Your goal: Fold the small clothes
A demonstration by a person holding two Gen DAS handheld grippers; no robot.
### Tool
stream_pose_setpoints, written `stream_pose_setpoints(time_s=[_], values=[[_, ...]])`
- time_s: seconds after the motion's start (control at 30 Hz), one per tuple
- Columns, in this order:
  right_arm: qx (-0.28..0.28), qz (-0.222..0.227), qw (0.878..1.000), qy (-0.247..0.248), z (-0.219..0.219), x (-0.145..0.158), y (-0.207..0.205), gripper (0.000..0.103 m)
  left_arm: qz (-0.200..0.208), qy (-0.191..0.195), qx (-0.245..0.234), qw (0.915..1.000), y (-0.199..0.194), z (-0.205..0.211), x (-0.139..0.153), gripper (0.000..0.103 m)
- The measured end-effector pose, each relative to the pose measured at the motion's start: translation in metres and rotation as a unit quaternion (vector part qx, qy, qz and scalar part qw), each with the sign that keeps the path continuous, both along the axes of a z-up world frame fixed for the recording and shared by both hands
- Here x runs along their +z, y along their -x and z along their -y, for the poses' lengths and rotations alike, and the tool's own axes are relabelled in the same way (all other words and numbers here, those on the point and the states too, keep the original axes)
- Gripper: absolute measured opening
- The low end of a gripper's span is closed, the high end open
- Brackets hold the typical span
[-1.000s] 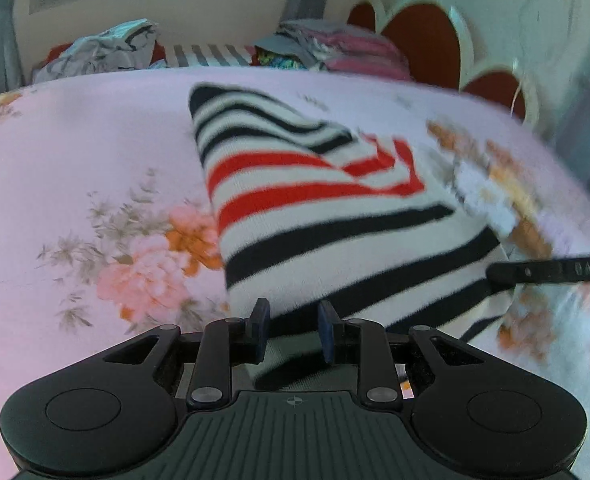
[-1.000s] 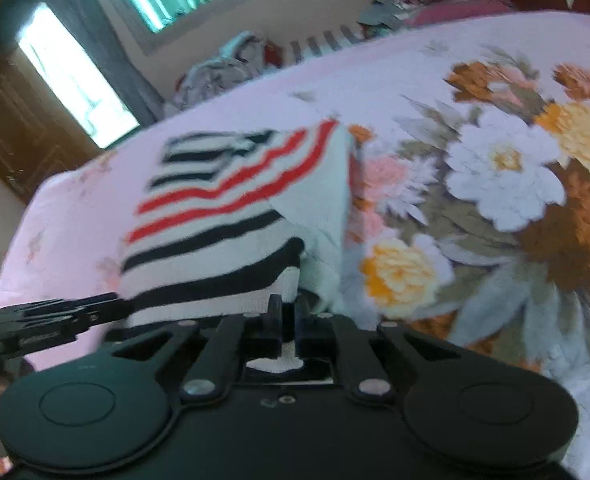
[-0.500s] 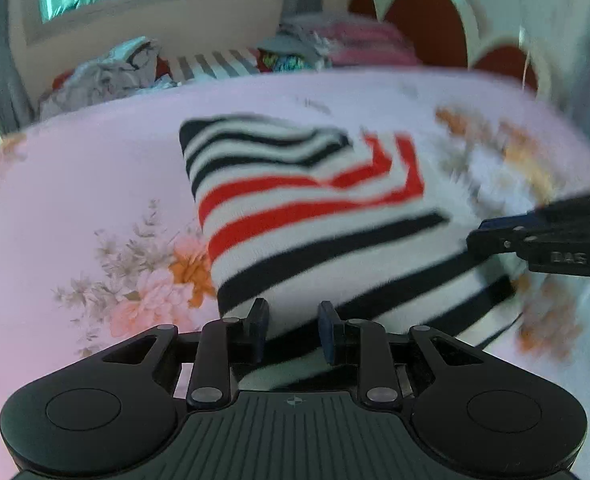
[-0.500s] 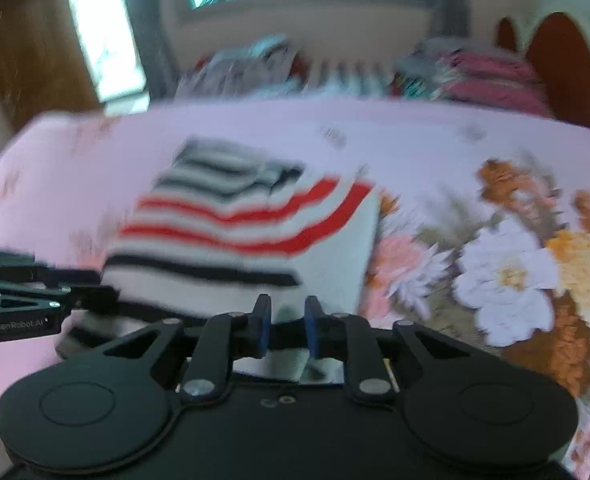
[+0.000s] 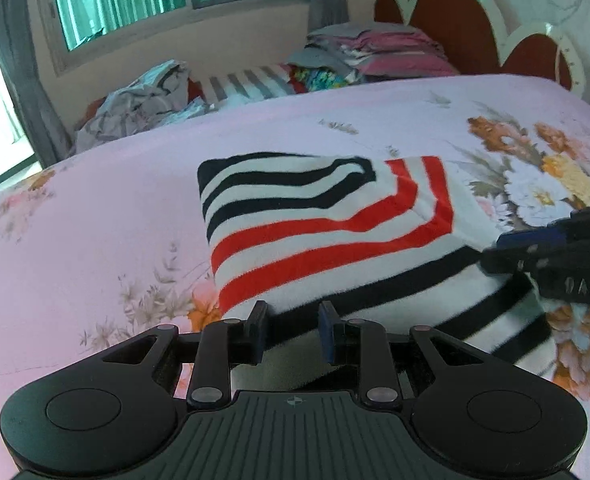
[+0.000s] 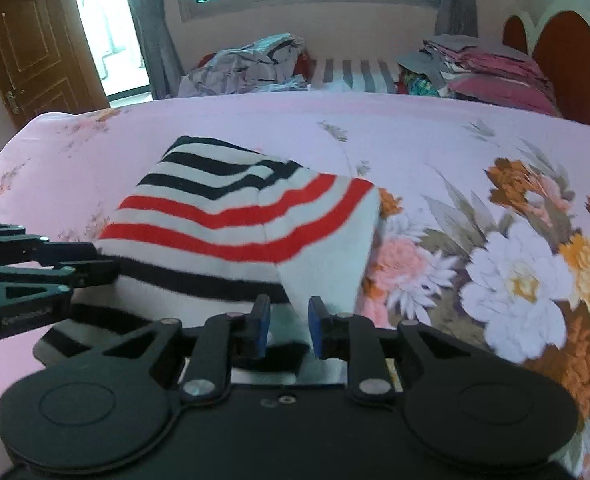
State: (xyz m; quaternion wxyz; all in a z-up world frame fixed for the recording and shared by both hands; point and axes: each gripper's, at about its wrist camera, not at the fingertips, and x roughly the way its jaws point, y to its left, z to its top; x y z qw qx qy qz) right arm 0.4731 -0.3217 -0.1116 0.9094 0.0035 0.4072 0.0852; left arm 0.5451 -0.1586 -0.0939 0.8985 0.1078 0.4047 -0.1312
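Note:
A white knitted garment with black and red stripes [image 5: 335,240] lies folded on the pink floral bedsheet [image 5: 95,208]. My left gripper [image 5: 293,320] hovers over its near edge. Its jaws are opening, with cloth below them and no pad pressing on it. My right gripper [image 6: 289,312] hangs over the garment's [image 6: 235,216] near right corner, jaws also opening, not gripping the fabric under the gap. Each gripper shows in the other's view: the right gripper [image 5: 491,256] at the garment's right edge, the left gripper [image 6: 107,268] at its left edge.
Beyond the bed's far edge lie a crumpled pile of grey clothes [image 5: 143,96] and a stack of folded pink and grey clothes [image 5: 375,48]. A red and white headboard [image 5: 435,20] stands at the right. A wooden door [image 6: 27,48] is far left.
The right gripper, shut on the garment's edge a second ago, has opened and let the cloth go, and its view has rolled level. Both grippers have drawn back and risen slightly.

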Motion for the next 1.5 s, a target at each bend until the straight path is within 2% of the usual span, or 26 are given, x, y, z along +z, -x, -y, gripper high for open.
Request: stream_pose_setpoints(time_s=[0.07,0.13,0.47,0.5,0.53,0.57,0.6,0.7,0.8,0.9,1.0,1.23,1.3,1.33,1.37,1.4,1.47,1.5], values=[[0.006,-0.019,1.000,0.011,-0.001,-0.014,-0.007,0.021,-0.001,-0.008,0.009,0.9999,-0.001,0.003,-0.003,0.032],[0.012,-0.010,1.000,0.013,-0.001,-0.018,-0.005,0.021,0.000,-0.012,0.016,0.9998,0.001,0.005,-0.003,0.032],[0.033,-0.007,0.999,0.016,0.003,-0.014,-0.001,0.021,0.010,-0.037,0.034,0.9987,0.012,0.011,0.004,0.033],[0.028,-0.006,1.000,0.009,0.005,-0.009,0.002,0.022,0.017,-0.040,0.034,0.9985,0.017,0.010,0.007,0.045],[0.025,0.000,1.000,-0.004,0.008,-0.004,0.008,0.024,0.025,-0.041,0.033,0.9983,0.022,0.009,0.009,0.073],[0.023,0.002,1.000,-0.015,0.011,0.000,0.013,0.026,0.038,-0.042,0.034,0.9978,0.030,0.006,0.010,0.083],[0.022,0.001,1.000,-0.021,0.013,0.003,0.019,0.028,0.042,-0.041,0.036,0.9976,0.035,0.003,0.011,0.086],[0.018,-0.007,0.999,-0.026,0.014,0.001,0.033,0.027,0.022,-0.031,0.037,0.9986,0.043,-0.007,0.001,0.086],[0.017,-0.018,1.000,0.003,0.005,-0.015,0.034,0.026,-0.009,-0.018,0.041,0.9990,0.043,-0.015,-0.018,0.086],[0.010,-0.018,1.000,0.021,-0.002,-0.017,0.032,0.027,-0.022,0.008,0.050,0.9985,0.040,-0.023,-0.028,0.086],[0.007,-0.020,0.999,0.032,-0.005,-0.017,0.030,0.027,-0.024,0.020,0.051,0.9982,0.042,-0.027,-0.032,0.086],[-0.001,-0.030,0.998,0.048,-0.011,-0.014,0.029,0.027,-0.017,0.007,0.035,0.9992,0.050,-0.027,-0.024,0.086],[-0.013,-0.024,0.999,0.028,-0.004,-0.003,0.032,0.029,-0.007,0.021,0.037,0.9991,0.051,-0.033,-0.016,0.086],[-0.031,-0.010,0.999,0.014,0.003,0.005,0.037,0.044,0.000,0.031,0.042,0.9986,0.052,-0.038,-0.012,0.087],[-0.051,0.007,0.999,-0.009,0.013,0.012,0.043,0.071,0.004,0.051,0.044,0.9977,0.051,-0.044,-0.007,0.090],[-0.060,0.017,0.997,-0.040,0.024,0.016,0.046,0.076,0.002,0.067,0.042,0.9968,0.048,-0.047,-0.005,0.100],[-0.075,0.017,0.991,-0.111,0.051,0.017,0.045,0.066,0.005,0.092,0.040,0.9949,0.038,-0.051,-0.001,0.101],[-0.085,0.011,0.987,-0.134,0.062,0.014,0.041,0.066,-0.001,0.100,0.042,0.9941,0.032,-0.052,-0.002,0.101]])
